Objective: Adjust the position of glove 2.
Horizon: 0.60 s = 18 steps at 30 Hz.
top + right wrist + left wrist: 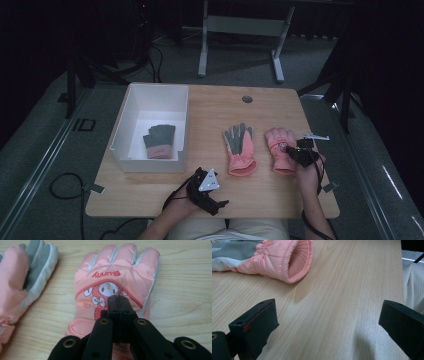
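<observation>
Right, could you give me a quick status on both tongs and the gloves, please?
Right tongs shut, over the bunny glove; grip on fabric unclear. Left tongs open, idle on the table. Second pink glove lies beside it. Nothing blocking.

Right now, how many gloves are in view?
3: a grey glove inside the white box, a pink glove palm-up mid-table, and a bunny-print pink glove under the right gripper.

high overhead view, two close low tool views, shared pink gloves (pixel 242 150)
</observation>
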### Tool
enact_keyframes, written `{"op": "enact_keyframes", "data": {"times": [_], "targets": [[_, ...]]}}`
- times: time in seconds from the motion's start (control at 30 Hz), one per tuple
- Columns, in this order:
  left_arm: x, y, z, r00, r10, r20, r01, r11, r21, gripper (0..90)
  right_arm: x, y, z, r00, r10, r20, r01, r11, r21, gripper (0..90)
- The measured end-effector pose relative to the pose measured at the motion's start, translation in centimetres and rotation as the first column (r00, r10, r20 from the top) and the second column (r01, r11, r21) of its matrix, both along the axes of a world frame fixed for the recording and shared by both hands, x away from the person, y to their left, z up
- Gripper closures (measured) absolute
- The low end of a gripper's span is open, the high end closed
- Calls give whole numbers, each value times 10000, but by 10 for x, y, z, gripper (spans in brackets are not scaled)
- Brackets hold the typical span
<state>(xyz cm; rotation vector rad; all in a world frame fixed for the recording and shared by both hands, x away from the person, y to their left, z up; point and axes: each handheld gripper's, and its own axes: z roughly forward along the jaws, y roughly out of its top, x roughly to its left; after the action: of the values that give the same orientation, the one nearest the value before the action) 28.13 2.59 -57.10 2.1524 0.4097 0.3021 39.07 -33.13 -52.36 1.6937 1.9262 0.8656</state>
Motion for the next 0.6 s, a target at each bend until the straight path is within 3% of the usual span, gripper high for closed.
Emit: {"op": "enact_keyframes", "data": {"times": [0.17, 0.27, 0.43, 0.5, 0.6], "targets": [[-2, 0, 1, 10000, 19, 81, -19, 10000, -13, 22, -2, -1, -3, 9998, 204, 65, -203, 9997, -97, 880], [-2, 0, 0, 10000, 73, 50, -73, 10000, -28, 22, -3, -4, 6, 9975, 661, 251, -655, 9975, -253, 778], [0, 0, 1, 9999, 151, -17, -151, 9998, -96, 25, -2, -9, 16, 9803, 1894, 559, -1836, 9784, -954, 669], [-1, 0, 1, 9999, 159, 0, -159, 9998, -77, 25, 1, -8, 18, 9753, 2143, 538, -2061, 9702, -1273, 644], [-1, -1, 0, 9999, 122, 29, -122, 9999, -16, 25, 4, -7, 19, 9758, 2121, 537, -2043, 9711, -1233, 623]]}}
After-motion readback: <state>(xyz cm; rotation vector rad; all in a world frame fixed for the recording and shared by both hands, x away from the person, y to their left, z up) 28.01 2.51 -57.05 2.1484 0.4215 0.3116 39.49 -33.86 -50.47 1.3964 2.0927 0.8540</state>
